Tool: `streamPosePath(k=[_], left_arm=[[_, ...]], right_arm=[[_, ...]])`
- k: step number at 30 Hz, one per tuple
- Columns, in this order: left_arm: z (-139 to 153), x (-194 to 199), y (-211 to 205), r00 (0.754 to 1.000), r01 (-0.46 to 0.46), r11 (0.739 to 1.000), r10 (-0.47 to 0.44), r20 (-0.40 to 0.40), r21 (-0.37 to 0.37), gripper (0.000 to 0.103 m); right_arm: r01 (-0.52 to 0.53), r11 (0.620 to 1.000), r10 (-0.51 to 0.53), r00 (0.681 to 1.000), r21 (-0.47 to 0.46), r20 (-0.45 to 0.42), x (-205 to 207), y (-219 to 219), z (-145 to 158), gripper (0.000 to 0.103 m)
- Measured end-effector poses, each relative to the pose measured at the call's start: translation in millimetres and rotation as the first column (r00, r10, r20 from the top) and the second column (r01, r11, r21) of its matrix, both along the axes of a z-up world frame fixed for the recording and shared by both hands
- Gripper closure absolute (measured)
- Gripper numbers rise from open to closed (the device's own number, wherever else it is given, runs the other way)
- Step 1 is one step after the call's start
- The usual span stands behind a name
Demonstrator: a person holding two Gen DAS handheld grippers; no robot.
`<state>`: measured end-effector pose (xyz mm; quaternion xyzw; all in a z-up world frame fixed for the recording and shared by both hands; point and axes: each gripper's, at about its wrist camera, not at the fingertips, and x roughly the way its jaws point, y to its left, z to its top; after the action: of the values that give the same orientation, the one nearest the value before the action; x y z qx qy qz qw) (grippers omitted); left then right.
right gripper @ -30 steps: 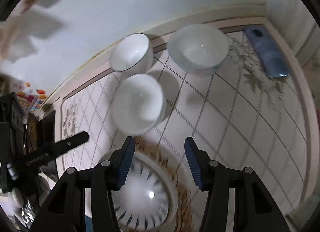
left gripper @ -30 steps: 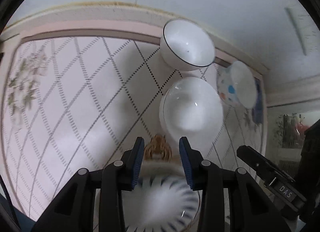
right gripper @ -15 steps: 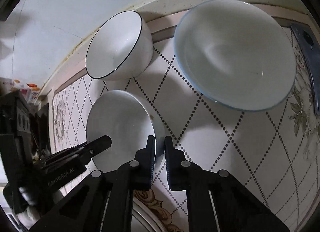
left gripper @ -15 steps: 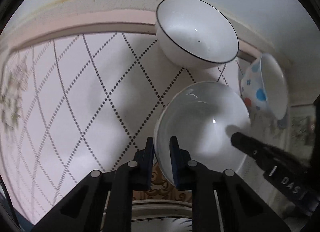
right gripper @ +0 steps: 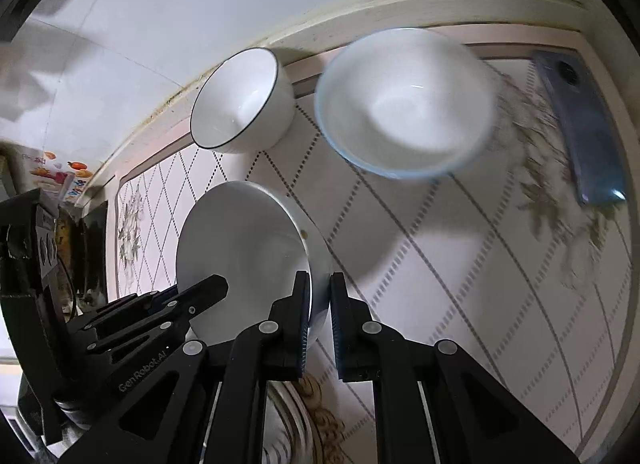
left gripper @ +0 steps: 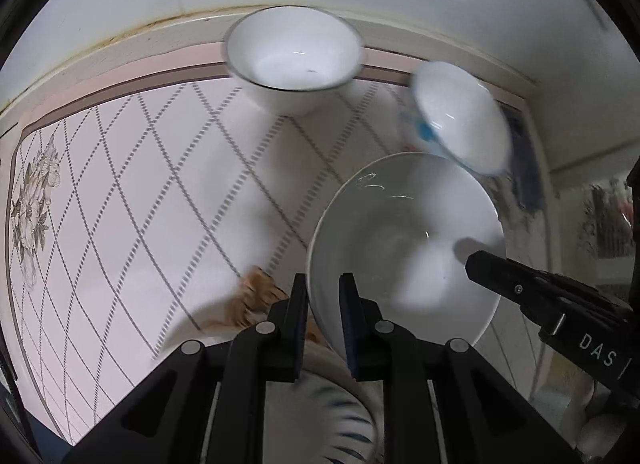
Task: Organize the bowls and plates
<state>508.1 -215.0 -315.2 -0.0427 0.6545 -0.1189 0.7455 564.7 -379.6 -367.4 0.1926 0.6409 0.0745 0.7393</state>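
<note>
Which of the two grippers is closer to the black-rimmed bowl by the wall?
Neither clearly: the left gripper and right gripper both pinch the plain white bowl, opposite rims, short of the black-rimmed bowl.

"DAS" in white on the right gripper (left gripper: 476, 264), "GenRobot.AI" on the left gripper (right gripper: 216, 288)

Three bowls (right gripper: 244, 256) (right gripper: 244, 100) (right gripper: 404, 104), one patterned plate (left gripper: 320, 416), one blue phone (right gripper: 580, 128), two grippers (left gripper: 324, 304) (right gripper: 320, 296)

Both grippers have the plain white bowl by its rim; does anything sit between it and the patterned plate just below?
Nothing visible does. The white bowl is held directly above the plate; other bowls stand farther back.
</note>
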Motion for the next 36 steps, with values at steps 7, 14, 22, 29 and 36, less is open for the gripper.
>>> streamPosePath(k=[7,14,22,29,36], left_arm=[[8,-36,-31,0.996,0.09,0.995,-0.091,-0.003,-0.035,0.09],[6,-71,-61,0.984,0.175,0.984,-0.175,-0.011,-0.023,0.09],[-8,-94,-86,0.97,0.239,0.971,-0.238,-0.045,0.005,0.09],[-15,-103,-97,0.962,0.268,0.963,-0.267,-0.053,0.023,0.09],[-24,-102,-104,0.96,0.272,0.962,-0.27,-0.074,0.03,0.09]], right_arm=[[0.039,0.999,-0.039,0.999,-0.021,0.008,-55,-33,22,0.092],[0.08,0.996,-0.081,0.997,-0.031,-0.011,-114,-76,25,0.092],[0.111,0.994,-0.112,0.992,-0.022,-0.051,-150,-100,9,0.092],[0.133,0.991,-0.134,0.988,-0.019,-0.077,-163,-113,-3,0.092],[0.133,0.991,-0.134,0.986,-0.017,-0.103,-169,-118,-11,0.092]])
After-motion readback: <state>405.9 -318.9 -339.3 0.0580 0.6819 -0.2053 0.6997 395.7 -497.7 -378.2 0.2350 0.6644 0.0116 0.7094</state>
